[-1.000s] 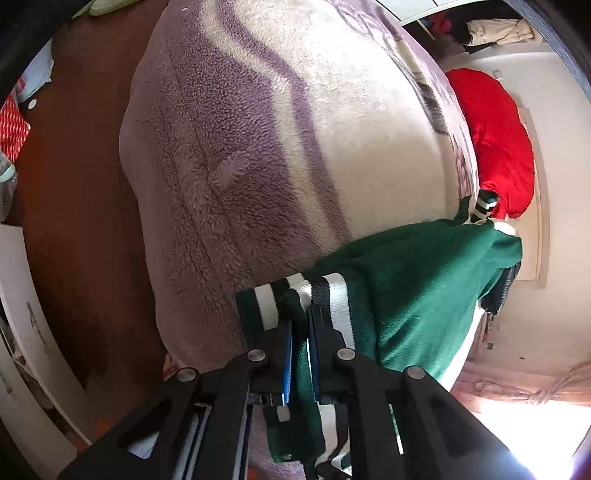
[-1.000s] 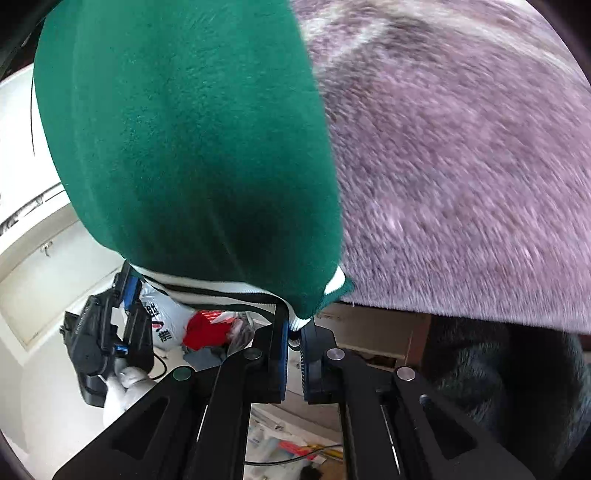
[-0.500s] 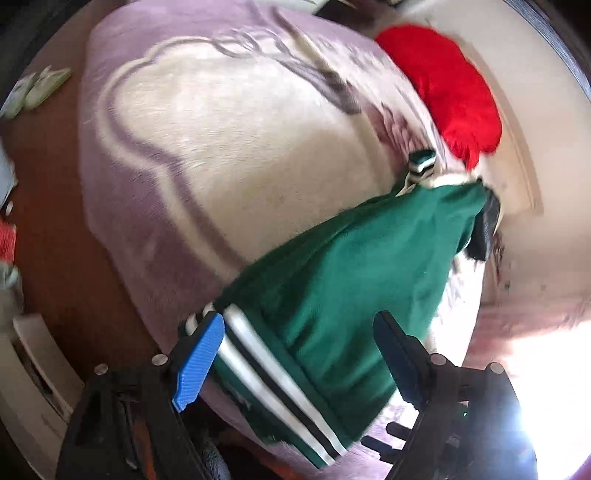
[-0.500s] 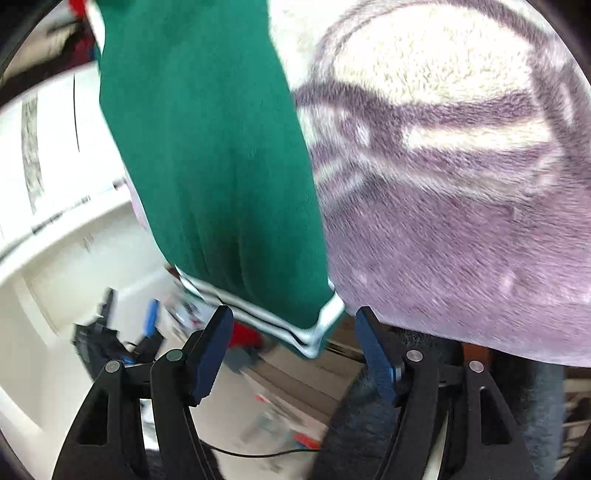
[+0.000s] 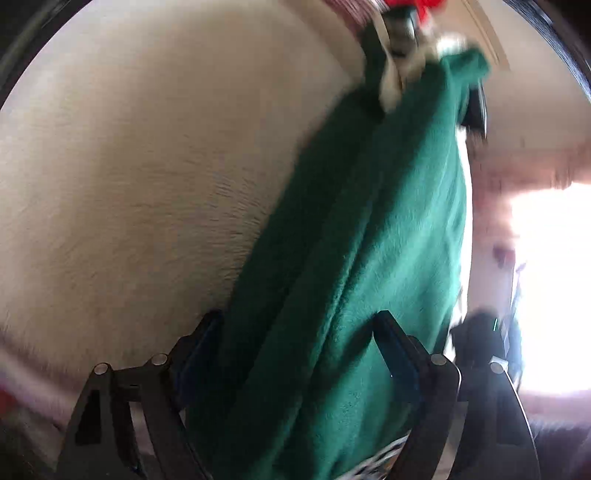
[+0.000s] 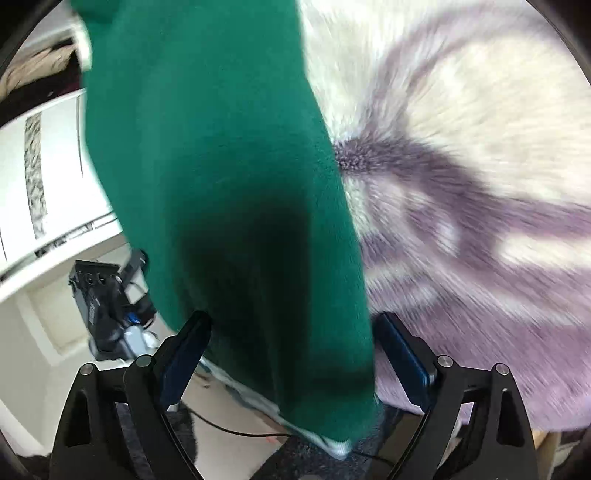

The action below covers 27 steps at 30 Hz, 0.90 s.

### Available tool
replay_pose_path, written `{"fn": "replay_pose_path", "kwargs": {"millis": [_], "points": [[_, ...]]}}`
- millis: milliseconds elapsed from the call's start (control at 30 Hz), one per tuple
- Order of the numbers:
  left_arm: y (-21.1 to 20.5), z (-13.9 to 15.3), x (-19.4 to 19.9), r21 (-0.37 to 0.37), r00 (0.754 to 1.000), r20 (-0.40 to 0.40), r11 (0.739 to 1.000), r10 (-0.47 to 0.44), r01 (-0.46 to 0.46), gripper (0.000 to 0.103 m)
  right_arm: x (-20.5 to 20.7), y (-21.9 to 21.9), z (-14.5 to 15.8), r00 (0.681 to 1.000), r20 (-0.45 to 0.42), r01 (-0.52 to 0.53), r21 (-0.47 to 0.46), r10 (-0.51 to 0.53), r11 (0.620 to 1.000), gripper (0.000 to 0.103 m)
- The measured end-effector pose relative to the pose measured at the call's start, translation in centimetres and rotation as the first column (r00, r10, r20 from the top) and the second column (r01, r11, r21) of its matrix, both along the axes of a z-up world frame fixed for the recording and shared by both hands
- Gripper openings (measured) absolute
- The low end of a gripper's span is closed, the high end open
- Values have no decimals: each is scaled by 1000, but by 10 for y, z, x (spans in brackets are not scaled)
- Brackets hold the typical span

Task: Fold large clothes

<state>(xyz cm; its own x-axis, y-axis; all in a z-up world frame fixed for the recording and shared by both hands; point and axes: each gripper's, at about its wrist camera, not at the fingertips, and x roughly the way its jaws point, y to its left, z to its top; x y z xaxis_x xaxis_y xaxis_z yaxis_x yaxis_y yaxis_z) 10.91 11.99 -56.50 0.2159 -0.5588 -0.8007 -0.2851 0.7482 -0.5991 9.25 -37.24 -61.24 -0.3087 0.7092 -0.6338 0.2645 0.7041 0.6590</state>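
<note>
A green fleece garment (image 5: 369, 240) with a white-striped hem lies in a long strip on the fluffy cream and purple blanket (image 5: 147, 166) of a bed. My left gripper (image 5: 297, 317) hovers open over it, the cloth passing loose between the wide jaws. In the right wrist view the garment (image 6: 221, 147) hangs over the edge of the blanket (image 6: 480, 184), striped hem at the bottom. My right gripper (image 6: 293, 315) straddles it and its jaws are opening, the pads (image 6: 402, 354) off the cloth.
A blurred red cushion (image 5: 428, 3) lies at the far end of the bed. Beside the bed stand a white cupboard (image 6: 37, 166) and a black device (image 6: 99, 306) on the pale floor, with a cable (image 6: 229, 428). A bright window (image 5: 546, 288) glares at the right.
Both grippers were shut on the striped hem a second ago and have let it go and opened wide. The left one swung and rolled across over the garment; the right one moved over it.
</note>
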Motion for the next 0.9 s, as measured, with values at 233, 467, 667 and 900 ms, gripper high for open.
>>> {"fn": "replay_pose_path", "kwargs": {"millis": [233, 467, 667, 900], "points": [[-11, 20, -16, -2, 992, 125, 1000, -26, 27, 15, -19, -6, -2, 992, 21, 123, 35, -124, 992, 37], [-26, 38, -73, -59, 998, 53, 998, 41, -38, 14, -63, -43, 41, 985, -2, 170, 34, -170, 985, 22], [-9, 40, -68, -113, 980, -98, 977, 172, -182, 43, -123, -59, 58, 993, -8, 117, -53, -118, 992, 41], [12, 124, -30, -139, 954, 72, 950, 290, -278, 71, -101, -118, 123, 969, 74, 246, -140, -237, 959, 72]]}}
